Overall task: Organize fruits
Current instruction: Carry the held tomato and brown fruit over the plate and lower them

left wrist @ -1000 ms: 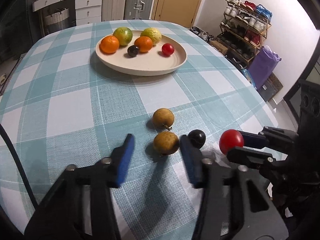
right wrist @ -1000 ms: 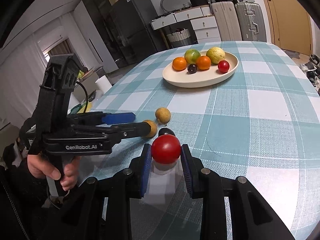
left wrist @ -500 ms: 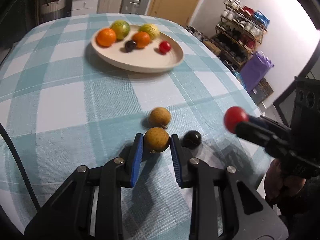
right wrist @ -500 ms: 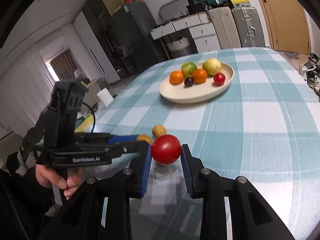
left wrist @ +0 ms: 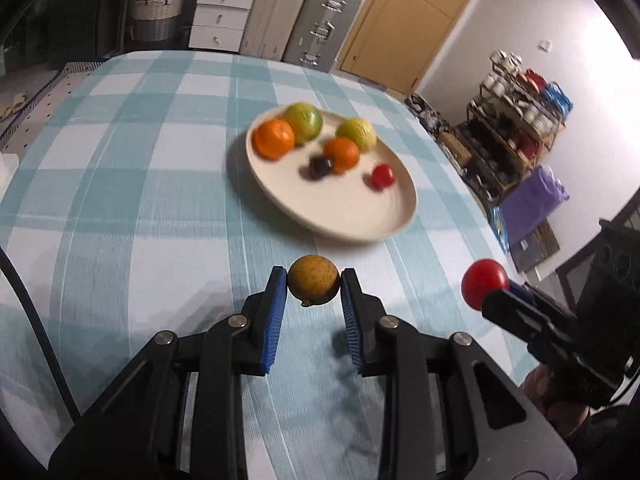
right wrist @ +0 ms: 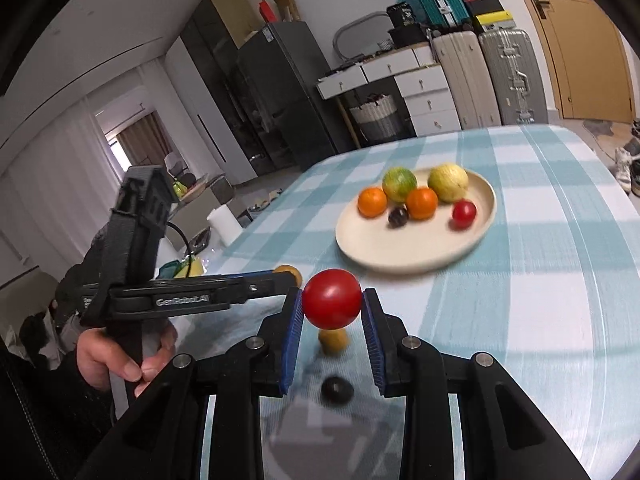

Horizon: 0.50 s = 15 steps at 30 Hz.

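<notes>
Though near the plate (left wrist: 400,216) rim, open checked tablecloth (left wrist: 120,200) leftward.

Both fruits lifted off the table

The left gripper (left wrist: 314,286) has closed on the brown fruit (left wrist: 314,285) and raised it; the right gripper (right wrist: 331,300) has carried its red tomato (right wrist: 331,298) higher, toward the plate (right wrist: 400,256).

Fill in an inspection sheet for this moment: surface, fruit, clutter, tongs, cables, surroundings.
Surface: table under a teal-and-white checked cloth.
Job's things: cream plate holds two oranges, two green-yellow fruits, a dark fruit and a red one; a tan fruit and a dark fruit lie on the cloth.
Clutter: nothing seen on the table.
Grippers: left tongs shut on a brown fruit; right tongs shut on a red fruit; both fruits are off the cloth.
Cables: black cable at the left edge.
Surroundings: suitcases, drawers, door, shoe rack, fridge.
</notes>
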Motion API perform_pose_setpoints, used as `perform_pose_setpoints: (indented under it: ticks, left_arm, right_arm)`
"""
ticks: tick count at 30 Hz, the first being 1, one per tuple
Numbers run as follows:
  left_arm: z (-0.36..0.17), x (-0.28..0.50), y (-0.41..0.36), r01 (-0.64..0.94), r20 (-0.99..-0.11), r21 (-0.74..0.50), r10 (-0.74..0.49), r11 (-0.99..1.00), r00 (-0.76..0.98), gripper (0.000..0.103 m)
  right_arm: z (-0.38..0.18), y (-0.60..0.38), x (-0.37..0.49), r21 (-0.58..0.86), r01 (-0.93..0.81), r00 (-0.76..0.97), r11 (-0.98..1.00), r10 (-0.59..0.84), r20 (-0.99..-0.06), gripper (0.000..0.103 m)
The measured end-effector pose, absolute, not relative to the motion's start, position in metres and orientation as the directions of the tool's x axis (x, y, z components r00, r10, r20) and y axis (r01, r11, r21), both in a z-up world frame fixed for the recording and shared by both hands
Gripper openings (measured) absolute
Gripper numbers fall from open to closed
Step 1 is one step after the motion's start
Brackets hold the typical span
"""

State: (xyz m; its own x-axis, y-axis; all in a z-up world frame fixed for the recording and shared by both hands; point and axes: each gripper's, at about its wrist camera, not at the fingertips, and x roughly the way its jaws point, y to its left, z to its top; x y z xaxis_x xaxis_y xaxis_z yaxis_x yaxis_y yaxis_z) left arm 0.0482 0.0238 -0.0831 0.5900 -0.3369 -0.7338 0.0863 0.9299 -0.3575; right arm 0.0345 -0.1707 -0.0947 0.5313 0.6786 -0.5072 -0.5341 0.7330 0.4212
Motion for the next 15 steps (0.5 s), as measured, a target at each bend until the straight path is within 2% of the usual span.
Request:
perform_pose_setpoints:
  ticks: [15]
  left_arm:
    - [-0.064,0.125,0.025,0.094,-0.706,-0.37,-0.345,0.924,0.619,0.025]
  right_arm:
    - [-0.078,-0.155,0.103,0.385,-0.523,0.567,0.761,0.647,-0.51,0.03]
